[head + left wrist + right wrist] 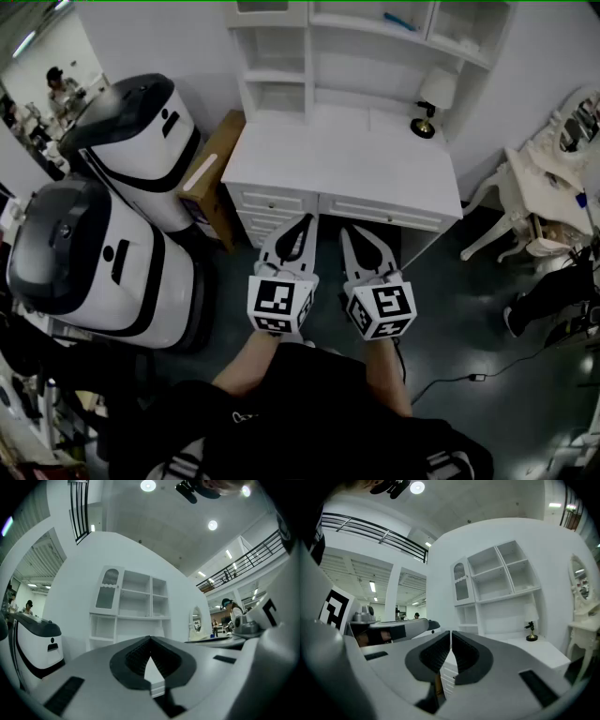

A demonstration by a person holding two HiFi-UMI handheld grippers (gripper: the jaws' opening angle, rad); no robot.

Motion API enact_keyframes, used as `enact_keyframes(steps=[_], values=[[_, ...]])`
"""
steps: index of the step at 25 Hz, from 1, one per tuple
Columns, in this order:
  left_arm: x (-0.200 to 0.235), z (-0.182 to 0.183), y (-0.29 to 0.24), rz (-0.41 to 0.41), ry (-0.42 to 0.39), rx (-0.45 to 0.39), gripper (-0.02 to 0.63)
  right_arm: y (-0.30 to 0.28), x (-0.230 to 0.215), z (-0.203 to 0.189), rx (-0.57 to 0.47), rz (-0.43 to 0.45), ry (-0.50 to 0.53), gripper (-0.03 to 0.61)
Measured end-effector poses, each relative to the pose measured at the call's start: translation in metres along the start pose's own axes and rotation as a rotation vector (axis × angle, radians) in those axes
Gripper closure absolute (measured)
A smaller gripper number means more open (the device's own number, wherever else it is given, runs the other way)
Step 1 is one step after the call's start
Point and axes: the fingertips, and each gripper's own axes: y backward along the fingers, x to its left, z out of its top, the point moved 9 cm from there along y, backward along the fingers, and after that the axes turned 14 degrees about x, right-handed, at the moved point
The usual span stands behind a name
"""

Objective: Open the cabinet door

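Observation:
A white desk (347,164) carries a shelf hutch (366,47). The hutch's upper left compartment has a closed cabinet door with an arched pane, seen as the cabinet door (107,589) in the left gripper view and the cabinet door (461,582) in the right gripper view. Both grippers are held level, side by side, short of the desk's front drawers and well below the door. My left gripper (307,218) (150,638) is shut with nothing in it. My right gripper (345,228) (451,632) is also shut and holds nothing.
Two large white-and-black machines (141,141) (84,253) stand at the left, with a cardboard box (211,173) against the desk's side. A small lamp (431,98) sits on the desk. A white vanity and chair (525,187) stand at the right. A cable (459,380) lies on the floor.

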Motion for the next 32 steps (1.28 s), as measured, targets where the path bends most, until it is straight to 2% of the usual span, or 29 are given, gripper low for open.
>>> enact_keyframes(steps=[3, 8, 13, 17, 21, 32], values=[[0.000, 0.000, -0.003, -0.005, -0.004, 0.004, 0.603, 0.002, -0.001, 0.001, -0.002, -0.007, -0.002, 0.549], [-0.007, -0.003, -0.011, -0.033, -0.004, 0.010, 0.603, 0.008, -0.011, 0.000, -0.008, -0.108, 0.031, 0.549], [-0.010, -0.005, -0.018, -0.060, -0.008, 0.015, 0.603, 0.011, -0.021, -0.003, -0.007, -0.130, 0.000, 0.549], [-0.009, -0.001, -0.020, -0.057, -0.008, 0.008, 0.603, 0.010, -0.023, 0.001, -0.010, -0.129, 0.007, 0.549], [0.000, -0.005, -0.014, -0.013, 0.004, 0.006, 0.603, 0.004, -0.021, 0.000, 0.007, -0.104, 0.007, 0.549], [0.049, -0.026, -0.032, 0.037, 0.080, 0.049, 0.603, -0.037, -0.025, -0.009, 0.077, -0.106, -0.007, 0.549]])
